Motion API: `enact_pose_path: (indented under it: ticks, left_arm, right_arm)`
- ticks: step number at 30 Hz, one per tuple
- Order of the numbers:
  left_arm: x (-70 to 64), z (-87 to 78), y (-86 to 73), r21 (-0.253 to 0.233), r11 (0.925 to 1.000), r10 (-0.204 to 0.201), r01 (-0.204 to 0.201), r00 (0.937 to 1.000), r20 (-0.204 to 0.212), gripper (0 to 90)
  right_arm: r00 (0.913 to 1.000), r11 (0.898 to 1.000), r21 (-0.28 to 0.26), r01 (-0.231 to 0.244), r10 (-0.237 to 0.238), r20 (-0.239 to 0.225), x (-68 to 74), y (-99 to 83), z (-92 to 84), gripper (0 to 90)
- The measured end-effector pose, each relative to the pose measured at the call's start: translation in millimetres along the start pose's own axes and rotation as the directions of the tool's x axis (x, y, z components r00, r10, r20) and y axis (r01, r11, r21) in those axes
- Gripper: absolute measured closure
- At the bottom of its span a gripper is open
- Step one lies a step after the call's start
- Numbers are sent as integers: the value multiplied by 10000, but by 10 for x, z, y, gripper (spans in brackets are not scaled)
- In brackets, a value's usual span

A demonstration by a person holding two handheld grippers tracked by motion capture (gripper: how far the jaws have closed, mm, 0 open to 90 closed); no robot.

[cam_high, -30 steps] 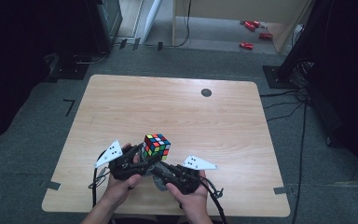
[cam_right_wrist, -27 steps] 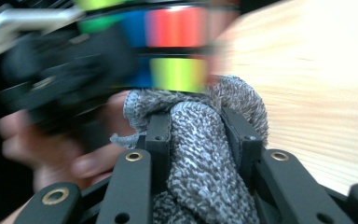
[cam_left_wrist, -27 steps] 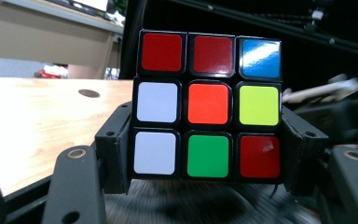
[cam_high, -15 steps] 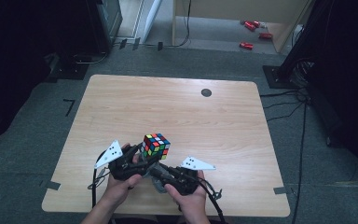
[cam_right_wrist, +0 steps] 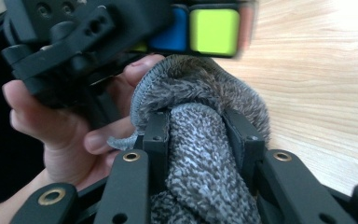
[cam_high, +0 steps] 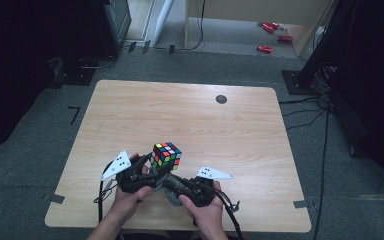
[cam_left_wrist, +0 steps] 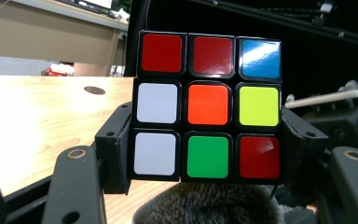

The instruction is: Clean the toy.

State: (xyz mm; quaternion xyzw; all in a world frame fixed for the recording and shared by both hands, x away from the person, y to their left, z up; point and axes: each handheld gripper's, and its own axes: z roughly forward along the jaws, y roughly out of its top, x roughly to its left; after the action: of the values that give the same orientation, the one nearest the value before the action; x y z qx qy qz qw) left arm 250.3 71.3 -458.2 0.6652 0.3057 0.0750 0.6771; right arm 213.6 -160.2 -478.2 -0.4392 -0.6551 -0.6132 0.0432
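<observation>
Left hand-held gripper [cam_left_wrist: 207, 154] clamped on cube [cam_left_wrist: 208, 106], right hand-held gripper [cam_right_wrist: 200, 140] pinching grey cloth [cam_right_wrist: 200, 177] just under it; risk: hard wiping could twist cube loose.

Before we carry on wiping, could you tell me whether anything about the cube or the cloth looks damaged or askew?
Nothing stands out. The cube sits squarely between the left gripper jaws, its layers aligned and stickers intact, though scrambled. The grey cloth is bunched in the right gripper, pressed beneath the cube.
</observation>
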Motion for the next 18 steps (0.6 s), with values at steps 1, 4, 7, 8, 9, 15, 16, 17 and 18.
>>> enact_pose_path:
  ticks: [1, 4, 7, 8, 9, 15, 16, 17, 18]
  left_arm:
    - [0, -4, 4, 6, 10000, 7, -7, 10000, -20, 343]
    - [24, -31, 37, -181, 9997, -168, 167, 9998, -59, 343]
    - [41, -47, 43, -175, 9997, -169, 167, 9998, -98, 343]
    - [45, -44, 42, -167, 9996, -240, 240, 9997, -45, 343]
    - [44, -40, 40, -154, 9996, -256, 256, 9997, -14, 343]
    - [37, -23, 30, -144, 9991, -407, 410, 9989, 232, 342]
    - [62, -40, 37, -194, 9986, -493, 497, 9986, 174, 343]
    - [88, -58, 46, -272, 9978, -599, 602, 9981, 121, 343]
    - [111, -76, 55, -354, 9972, -662, 665, 9978, 89, 343]
  right_arm:
    - [9997, 9994, -325, -80, 88, 247, -28, 38, -49, 660]
    - [9948, 9895, -1366, -473, 590, 830, -177, 152, -245, 660]
    - [9848, 9711, -2380, -186, 589, 1634, -273, 235, -439, 660]
    - [9854, 9661, -2577, -163, 591, 1595, -283, 259, -474, 660]
    - [9885, 9623, -2717, -148, 550, 1409, -284, 284, -495, 659]
    - [9989, 9834, -1755, 468, -452, 133, -217, 228, -329, 671]
    - [9980, 9877, -1428, 628, -626, 60, -208, 221, -298, 673]
    - [9964, 9916, -984, 841, -845, 6, -204, 218, -265, 674]
    - [9945, 9925, -648, 1035, -1041, -62, -207, 218, -242, 675]
